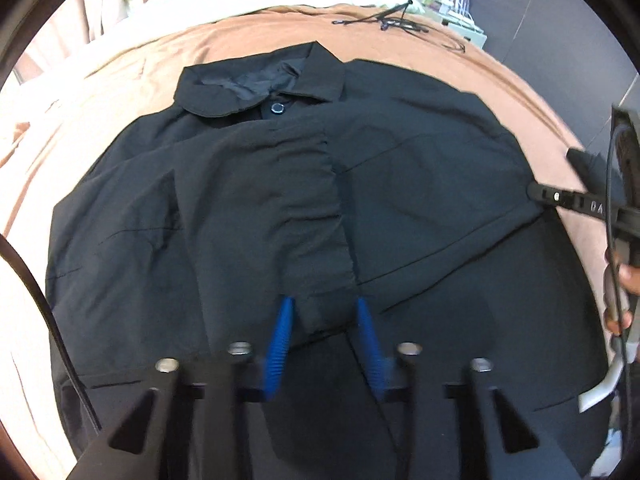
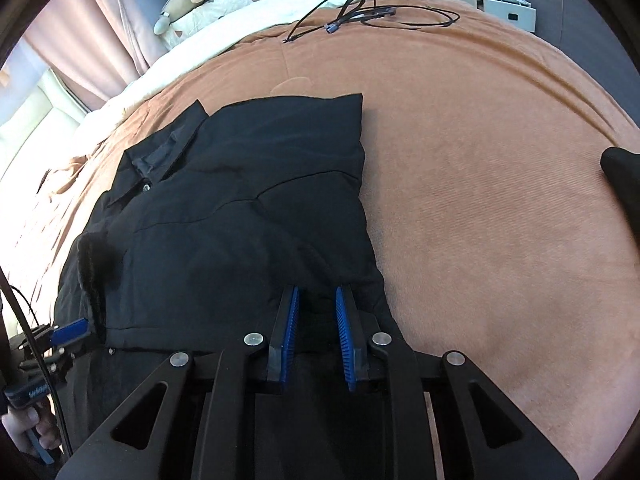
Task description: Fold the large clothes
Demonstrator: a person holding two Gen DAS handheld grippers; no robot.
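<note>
A black collared jacket lies flat on a brown bedspread, collar and button at the far end, both sleeves folded in over the front. My left gripper is open, its blue pads just above the cuff of the folded sleeve at the jacket's middle. My right gripper is open over the jacket's right edge near the hem; it also shows at the right rim of the left wrist view. The left gripper shows at the lower left of the right wrist view.
Black cables lie on the far part of the bedspread. A white quilt with plush toys lies beyond. A white box stands at the far right. Pink curtains hang at the left.
</note>
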